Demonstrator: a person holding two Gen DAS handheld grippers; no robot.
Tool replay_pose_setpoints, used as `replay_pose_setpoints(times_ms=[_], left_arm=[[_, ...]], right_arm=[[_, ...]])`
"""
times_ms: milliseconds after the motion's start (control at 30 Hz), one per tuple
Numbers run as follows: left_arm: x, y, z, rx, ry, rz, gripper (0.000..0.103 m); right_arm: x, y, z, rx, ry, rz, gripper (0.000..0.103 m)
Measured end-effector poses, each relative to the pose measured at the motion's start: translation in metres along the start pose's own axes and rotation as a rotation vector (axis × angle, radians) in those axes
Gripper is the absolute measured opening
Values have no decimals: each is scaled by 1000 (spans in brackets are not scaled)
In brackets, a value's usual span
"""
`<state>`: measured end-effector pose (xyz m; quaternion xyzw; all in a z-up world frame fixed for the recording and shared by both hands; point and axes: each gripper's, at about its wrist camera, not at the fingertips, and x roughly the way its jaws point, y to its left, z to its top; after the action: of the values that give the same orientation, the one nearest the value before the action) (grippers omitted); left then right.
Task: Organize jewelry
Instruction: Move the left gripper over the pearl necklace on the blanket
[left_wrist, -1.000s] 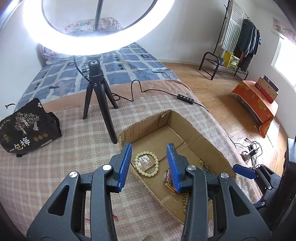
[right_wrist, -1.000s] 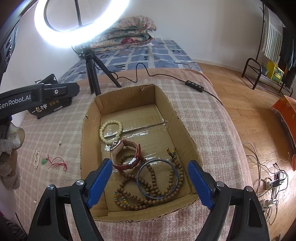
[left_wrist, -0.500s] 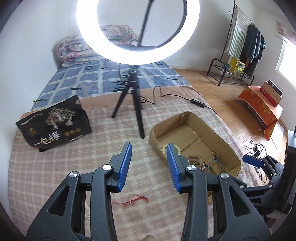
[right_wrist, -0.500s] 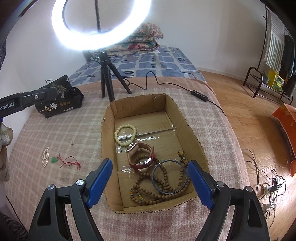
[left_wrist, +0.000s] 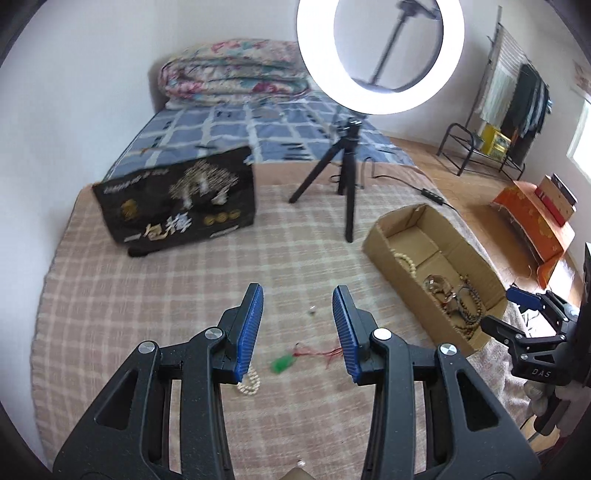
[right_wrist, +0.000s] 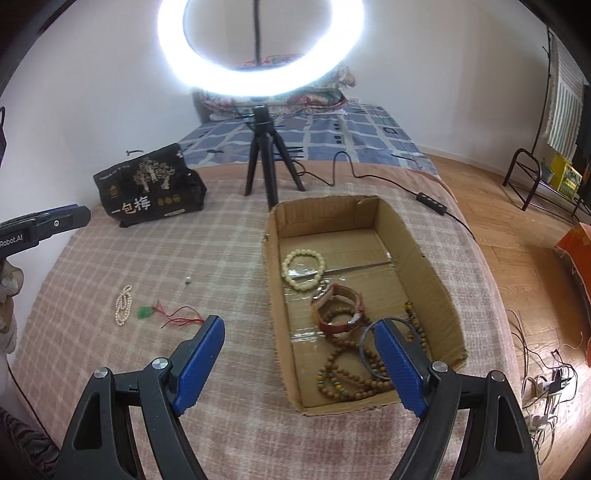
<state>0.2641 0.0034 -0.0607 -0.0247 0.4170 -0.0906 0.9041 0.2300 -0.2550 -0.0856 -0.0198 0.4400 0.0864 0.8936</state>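
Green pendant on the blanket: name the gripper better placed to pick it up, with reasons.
Left. The left gripper is open with the green pendant lying between its fingers, just below. The right gripper is open beside the cardboard box, away from the pendant.

Ring light lit, on black tripod standing on checked blanket. Black bag with gold tree print left of tripod. Cable with inline switch trails off blanket edge. Folded floral quilts at far wall. Clothes rack, orange-draped bench across wooden floor.
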Motion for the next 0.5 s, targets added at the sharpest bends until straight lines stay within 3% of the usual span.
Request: replay_pose_setpoints(times_ms=[300,500], left_arm=[[19,58,-27,-90,84,35,39],[36,65,-43,-81,144,42,39]], right_arm=[[8,43,-10,-64,30,80,85],[18,70,-23,-139,58,104,85]])
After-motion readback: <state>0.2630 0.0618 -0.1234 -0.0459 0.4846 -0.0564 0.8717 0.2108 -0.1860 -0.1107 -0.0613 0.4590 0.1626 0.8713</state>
